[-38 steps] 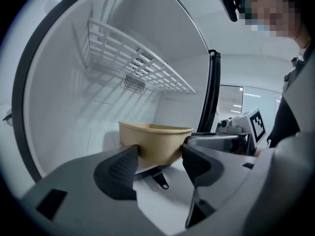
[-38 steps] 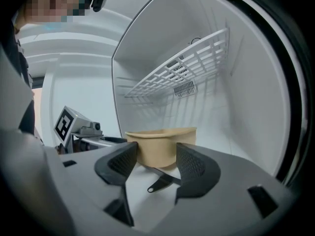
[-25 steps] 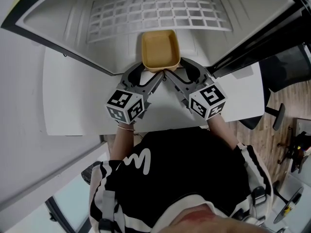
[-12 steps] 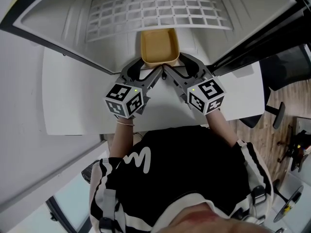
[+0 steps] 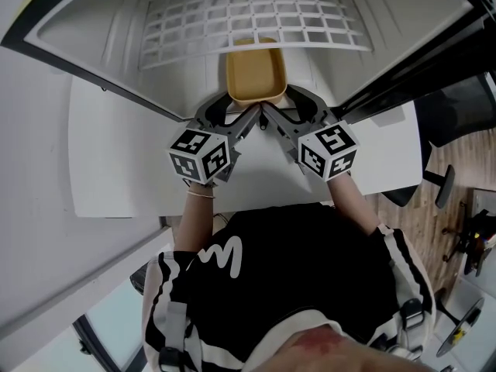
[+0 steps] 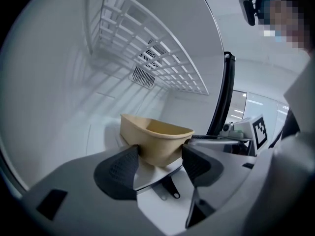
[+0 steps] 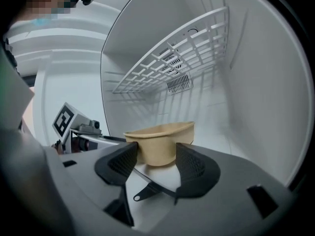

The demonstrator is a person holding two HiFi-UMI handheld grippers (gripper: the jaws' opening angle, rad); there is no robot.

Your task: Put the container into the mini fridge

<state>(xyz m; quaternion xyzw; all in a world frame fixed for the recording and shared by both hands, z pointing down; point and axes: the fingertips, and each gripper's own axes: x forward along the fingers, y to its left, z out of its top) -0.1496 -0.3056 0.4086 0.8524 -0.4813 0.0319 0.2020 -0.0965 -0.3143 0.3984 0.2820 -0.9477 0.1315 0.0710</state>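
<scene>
Left gripper view: container (image 6: 156, 134) between hand-held gripper (image 6: 160, 152) jaws.

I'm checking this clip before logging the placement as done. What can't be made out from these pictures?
- Whether the container rests on the mini fridge floor: in the gripper views the left gripper and right gripper pads cover its underside; the head view looks from above.
- The container's far end: head view, the wire shelf overlaps it.

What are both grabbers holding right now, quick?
Left gripper: closed on the tan container.
Right gripper: closed on the same container.
</scene>
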